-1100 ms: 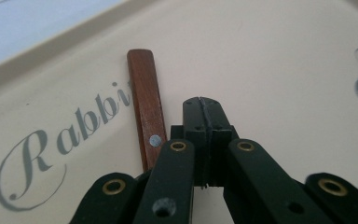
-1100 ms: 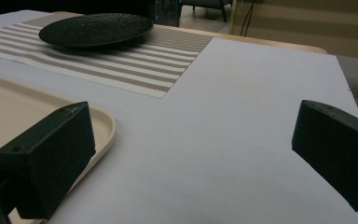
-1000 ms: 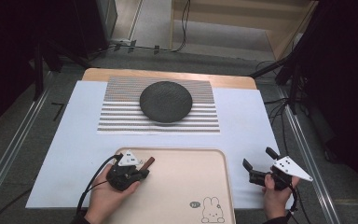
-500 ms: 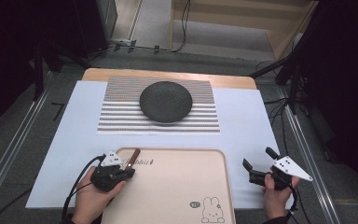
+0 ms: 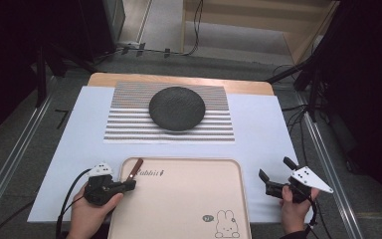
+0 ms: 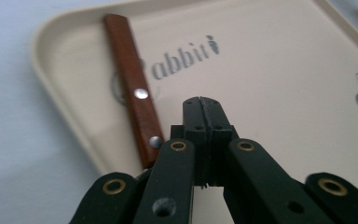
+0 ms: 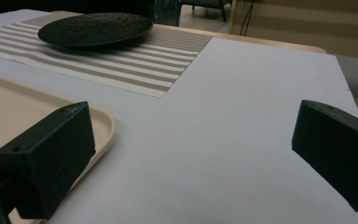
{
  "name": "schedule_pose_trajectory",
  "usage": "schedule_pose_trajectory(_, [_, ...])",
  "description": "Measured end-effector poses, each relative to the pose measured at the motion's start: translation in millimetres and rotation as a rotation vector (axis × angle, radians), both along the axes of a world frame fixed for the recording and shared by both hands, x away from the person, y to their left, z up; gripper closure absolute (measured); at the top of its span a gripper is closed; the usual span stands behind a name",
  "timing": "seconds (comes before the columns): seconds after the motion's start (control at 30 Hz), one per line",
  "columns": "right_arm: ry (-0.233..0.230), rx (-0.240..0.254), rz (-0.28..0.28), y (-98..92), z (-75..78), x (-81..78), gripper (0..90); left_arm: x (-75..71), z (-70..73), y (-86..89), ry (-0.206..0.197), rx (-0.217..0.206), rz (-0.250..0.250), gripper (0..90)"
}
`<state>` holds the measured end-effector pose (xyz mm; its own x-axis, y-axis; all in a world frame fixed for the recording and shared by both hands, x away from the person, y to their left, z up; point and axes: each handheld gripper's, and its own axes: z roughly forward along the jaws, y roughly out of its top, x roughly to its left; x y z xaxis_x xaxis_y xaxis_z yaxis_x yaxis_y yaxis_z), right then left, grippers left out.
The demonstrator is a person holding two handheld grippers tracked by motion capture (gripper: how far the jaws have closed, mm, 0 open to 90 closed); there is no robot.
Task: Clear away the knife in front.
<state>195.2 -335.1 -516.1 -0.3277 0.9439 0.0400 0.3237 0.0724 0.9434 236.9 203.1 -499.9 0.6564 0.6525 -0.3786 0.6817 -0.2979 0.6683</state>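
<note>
The left gripper [image 5: 128, 185] has its jaws pressed together on nothing, sitting at the near-left corner of the beige tray [image 5: 189, 209]. The brown wooden handle [image 6: 133, 88] lies just beside it along the tray's left edge. Over on the white sheet right of the tray, the right gripper [image 5: 274, 173] has its jaws spread wide with nothing between them.

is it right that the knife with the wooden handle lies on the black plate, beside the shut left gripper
Not quite. The knife lies on the beige tray, not the black plate. The left gripper view shows it beside the shut left gripper.
</note>
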Motion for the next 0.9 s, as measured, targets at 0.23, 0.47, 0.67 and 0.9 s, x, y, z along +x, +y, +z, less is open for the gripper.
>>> schedule_pose_trajectory(0.23, [0.001,0.006,-0.002,-0.3,0.0,-0.4,0.0,-10.6,7.6,-11.5,-0.058,-0.006,-0.003,90.0])
schedule_pose_trajectory(0.47, [-0.004,0.004,0.002,-0.4,-0.1,0.1,0.0,-9.6,5.6,7.2,-0.074,0.042,0.061,90.0])
schedule_pose_trajectory(0.67, [0.0,-0.001,0.001,0.2,0.0,0.7,0.0,-1.5,4.3,-13.5,-0.131,0.132,0.018,90.0])
schedule_pose_trajectory(0.9, [-0.003,0.002,0.002,-0.5,-0.1,0.2,0.0,3.2,-1.6,-10.6,-0.127,0.17,0.052,90.0])
